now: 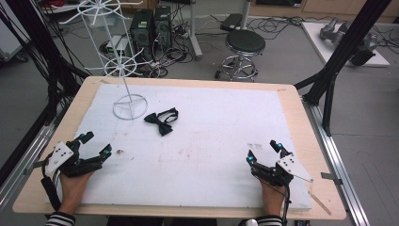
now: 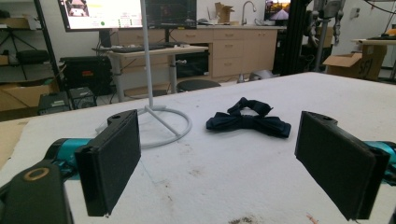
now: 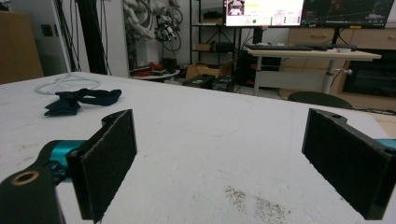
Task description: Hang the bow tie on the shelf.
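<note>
I am resting both grippers, left [image 1: 96, 144] and right [image 1: 262, 150], wide open and empty; next, reaching toward the bow tie [image 1: 162, 120].

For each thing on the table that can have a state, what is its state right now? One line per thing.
Left hand-held gripper: open, empty, low over the white mat's near left part.
Right hand-held gripper: open, empty, low over the mat's near right part.
Bow tie: lying flat on the mat, strap looped behind it, untouched.
White wire stand: upright, ring base on the mat, nothing hanging on it.
</note>
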### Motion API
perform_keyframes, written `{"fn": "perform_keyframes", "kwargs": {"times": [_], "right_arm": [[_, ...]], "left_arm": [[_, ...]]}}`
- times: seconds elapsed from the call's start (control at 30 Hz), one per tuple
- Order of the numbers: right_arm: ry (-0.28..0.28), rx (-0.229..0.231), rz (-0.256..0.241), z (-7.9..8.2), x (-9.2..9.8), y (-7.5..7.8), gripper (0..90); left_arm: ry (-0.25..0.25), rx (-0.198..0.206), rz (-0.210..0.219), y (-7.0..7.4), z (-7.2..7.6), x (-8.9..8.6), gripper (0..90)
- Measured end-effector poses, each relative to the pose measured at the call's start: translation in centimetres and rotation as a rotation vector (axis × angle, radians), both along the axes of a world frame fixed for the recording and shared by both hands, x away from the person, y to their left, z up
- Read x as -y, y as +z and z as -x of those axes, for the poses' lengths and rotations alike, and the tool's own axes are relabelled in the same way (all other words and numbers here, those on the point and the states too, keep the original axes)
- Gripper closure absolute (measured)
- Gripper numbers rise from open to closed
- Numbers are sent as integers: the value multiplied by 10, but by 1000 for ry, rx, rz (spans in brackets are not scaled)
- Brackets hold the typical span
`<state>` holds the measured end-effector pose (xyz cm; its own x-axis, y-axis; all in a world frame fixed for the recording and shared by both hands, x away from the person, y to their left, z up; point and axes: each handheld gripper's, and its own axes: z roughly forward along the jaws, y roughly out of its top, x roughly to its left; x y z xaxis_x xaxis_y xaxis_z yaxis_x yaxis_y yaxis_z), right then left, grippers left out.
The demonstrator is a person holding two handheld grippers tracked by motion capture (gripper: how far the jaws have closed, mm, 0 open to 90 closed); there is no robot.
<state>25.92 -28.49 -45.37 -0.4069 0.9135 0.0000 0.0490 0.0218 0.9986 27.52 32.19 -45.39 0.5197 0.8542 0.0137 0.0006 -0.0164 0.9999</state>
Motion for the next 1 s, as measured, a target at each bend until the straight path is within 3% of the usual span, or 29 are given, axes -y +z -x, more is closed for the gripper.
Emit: {"fn": "perform_keyframes", "kwargs": {"times": [0.6,0.8,1.0], "right_arm": [[3,-11,-1,0,0,0,93],[-2,-20,-22,-1,0,0,93],[-1,-16,-13,-1,0,0,93]], "left_arm": [[3,-39,15,5,-5,-4,144],[-12,-24,12,21,-7,-4,144],[-45,-13,-16,40,-12,6,144]]}}
